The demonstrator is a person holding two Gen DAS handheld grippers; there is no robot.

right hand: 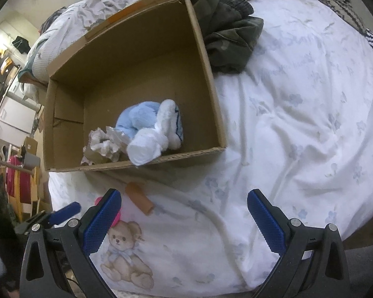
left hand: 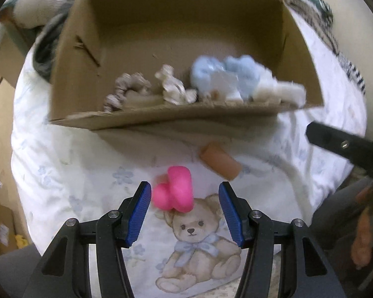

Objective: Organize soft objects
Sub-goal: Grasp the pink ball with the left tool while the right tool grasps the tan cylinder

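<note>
My left gripper (left hand: 185,198) is spread wide with the pink soft toy (left hand: 174,192) sitting between its blue pads on the bear-print bedsheet (left hand: 62,168) — not pinched. My right gripper (right hand: 184,213) is spread open too, holding nothing. The cardboard box (right hand: 206,67) ahead holds a blue-and-white plush (right hand: 151,126) and scrunchies (left hand: 126,89); an orange foam cylinder (left hand: 220,162) lies just outside it.

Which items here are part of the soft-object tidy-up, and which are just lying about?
Job: pink soft toy between the open left gripper fingers, tan roll, cardboard box, blue plush inside it.
Lying about: dark green clothing, bear-print bedcover.
</note>
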